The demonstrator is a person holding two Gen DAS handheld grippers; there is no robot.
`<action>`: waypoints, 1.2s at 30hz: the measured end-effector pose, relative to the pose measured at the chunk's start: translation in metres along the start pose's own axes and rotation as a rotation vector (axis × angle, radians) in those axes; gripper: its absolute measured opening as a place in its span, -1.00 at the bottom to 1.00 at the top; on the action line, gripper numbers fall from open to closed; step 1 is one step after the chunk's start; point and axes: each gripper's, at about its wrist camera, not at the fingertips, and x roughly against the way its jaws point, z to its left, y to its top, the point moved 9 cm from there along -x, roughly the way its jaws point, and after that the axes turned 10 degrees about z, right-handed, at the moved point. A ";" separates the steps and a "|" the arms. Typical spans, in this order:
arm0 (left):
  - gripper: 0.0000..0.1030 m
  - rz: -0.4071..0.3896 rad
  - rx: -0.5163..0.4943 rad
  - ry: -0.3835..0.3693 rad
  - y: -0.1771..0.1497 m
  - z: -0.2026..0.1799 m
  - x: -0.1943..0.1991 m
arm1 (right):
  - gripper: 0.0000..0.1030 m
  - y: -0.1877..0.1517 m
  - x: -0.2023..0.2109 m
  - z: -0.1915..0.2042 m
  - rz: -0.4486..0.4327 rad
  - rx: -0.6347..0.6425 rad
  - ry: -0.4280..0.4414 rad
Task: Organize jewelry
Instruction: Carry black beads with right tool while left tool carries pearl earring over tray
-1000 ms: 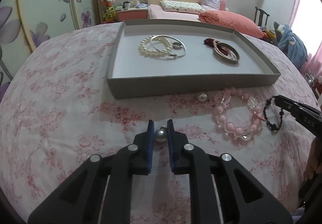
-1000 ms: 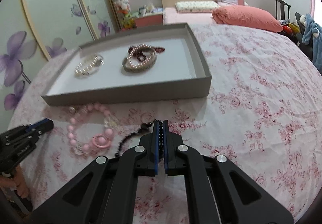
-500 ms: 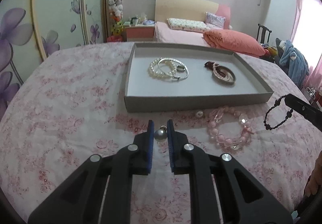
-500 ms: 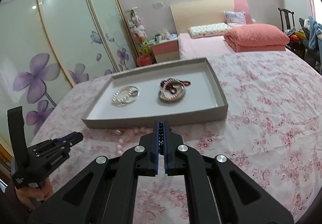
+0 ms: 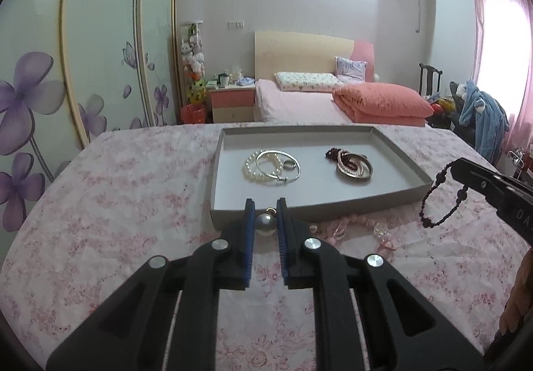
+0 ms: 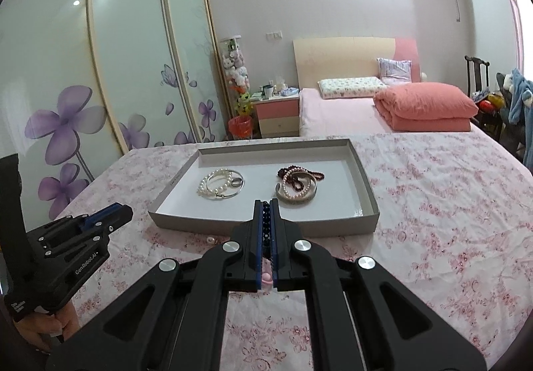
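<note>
My left gripper (image 5: pixel 265 204) is shut on a grey pearl pendant (image 5: pixel 265 224) and holds it above the bedspread, just short of the grey tray's (image 5: pixel 333 205) front wall. My right gripper (image 6: pixel 265 204) is shut on a black bead bracelet (image 6: pixel 265 221); the bracelet hangs from it in the left wrist view (image 5: pixel 441 201), right of the tray. The tray (image 6: pixel 363 171) holds a pearl bracelet with a silver bangle and ring (image 5: pixel 273 166) and a dark red and metal bracelet pile (image 5: pixel 351 164). A pink bead bracelet (image 5: pixel 359 227) and a loose pearl (image 6: pixel 210 240) lie in front of the tray.
Everything sits on a pink floral bedspread (image 6: pixel 449 204). Behind it stand a second bed with an orange quilt (image 5: pixel 379 102), a nightstand (image 5: pixel 231 101) and sliding wardrobe doors (image 5: pixel 100 54) at the left. The left gripper's body (image 6: pixel 66 244) shows at the lower left of the right wrist view.
Both grippers have risen above the bedspread and tilted up, each keeping its hold. The black bracelet has been lifted off the bedspread and now hangs free.
</note>
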 end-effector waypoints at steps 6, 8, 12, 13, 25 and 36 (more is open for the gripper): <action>-0.73 -0.051 0.003 0.010 0.010 0.001 0.010 | -0.91 0.007 0.011 0.004 -0.064 0.043 -0.045; -0.73 -0.063 0.003 0.010 0.012 0.000 0.013 | -0.91 0.009 0.015 0.007 -0.083 0.064 -0.060; -0.73 -0.088 0.002 0.017 0.015 -0.001 0.019 | -0.91 0.013 0.021 0.012 -0.121 0.095 -0.083; -0.73 -0.093 0.002 0.018 0.015 -0.002 0.020 | -0.91 0.014 0.022 0.013 -0.130 0.101 -0.089; -0.73 -0.122 -0.002 0.019 0.023 -0.004 0.021 | -0.91 0.024 0.022 0.014 -0.163 0.118 -0.132; -0.73 -0.102 0.006 0.018 0.030 0.002 0.008 | -0.91 0.027 0.014 0.007 -0.147 0.103 -0.171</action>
